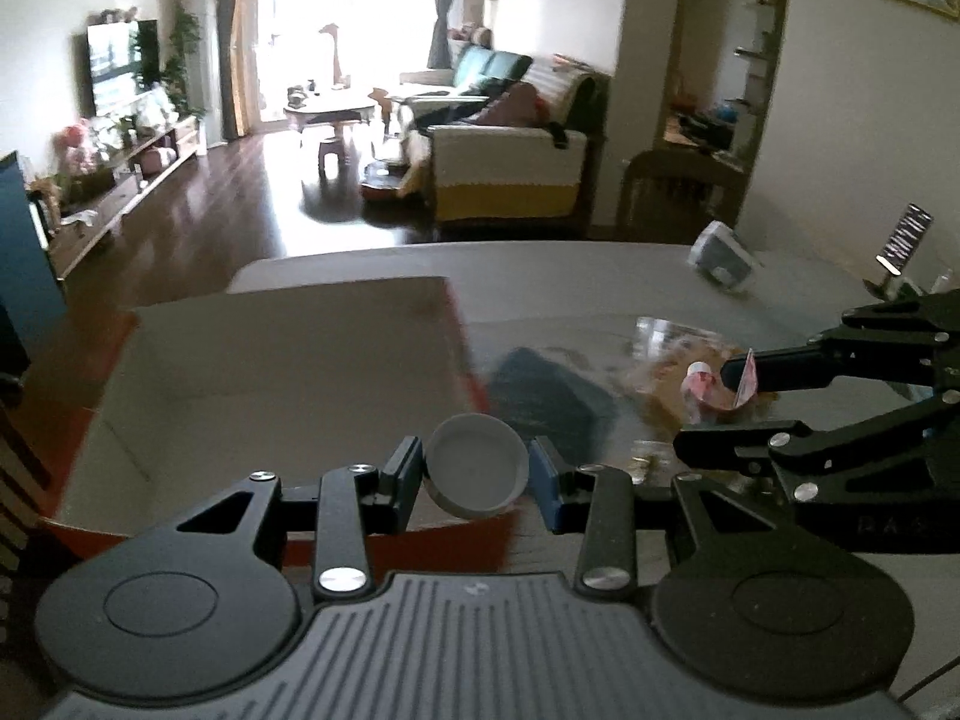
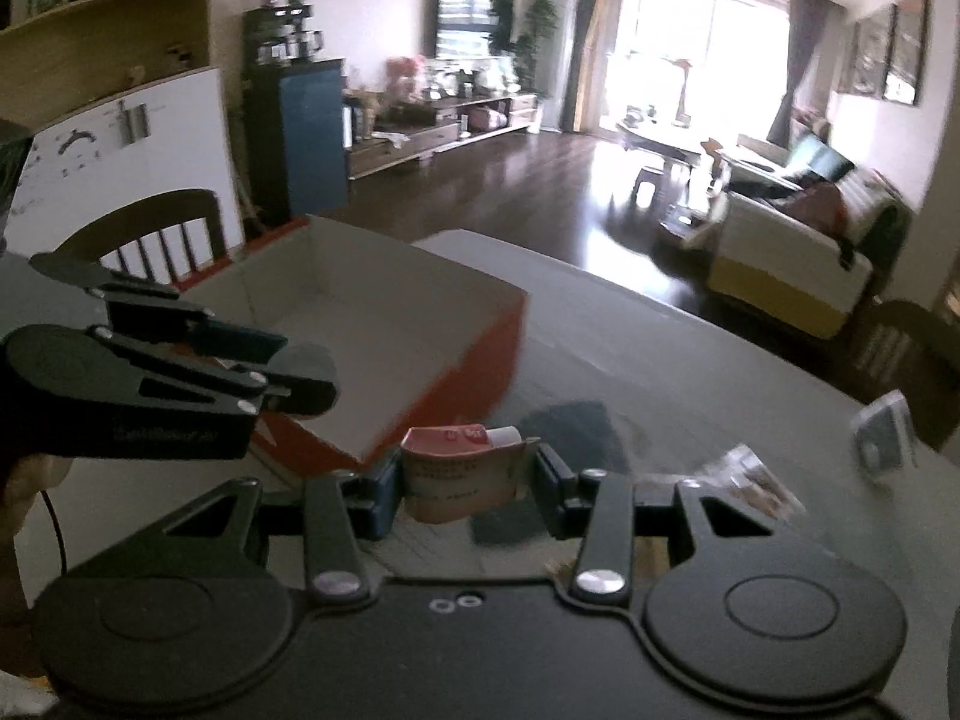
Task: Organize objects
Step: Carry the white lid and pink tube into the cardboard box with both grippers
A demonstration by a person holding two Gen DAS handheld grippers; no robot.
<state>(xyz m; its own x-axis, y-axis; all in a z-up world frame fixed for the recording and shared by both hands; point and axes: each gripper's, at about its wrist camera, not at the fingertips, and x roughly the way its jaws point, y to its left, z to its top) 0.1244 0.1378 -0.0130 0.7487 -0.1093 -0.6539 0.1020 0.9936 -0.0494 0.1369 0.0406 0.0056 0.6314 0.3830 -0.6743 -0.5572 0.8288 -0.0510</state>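
Note:
My left gripper is shut on a round grey lid, held over the near right corner of an open red box with a pale inside. The right gripper reaches in from the right of the left wrist view, shut on a pink and tan pouch with a white cap. In the right wrist view that pouch sits squeezed between the fingers of my right gripper, just right of the red box. The left gripper hovers over the box's near side.
A dark blue patch and a crinkly clear wrapper lie on the grey table. A small white device and a phone stand sit far right. Wooden chairs ring the table.

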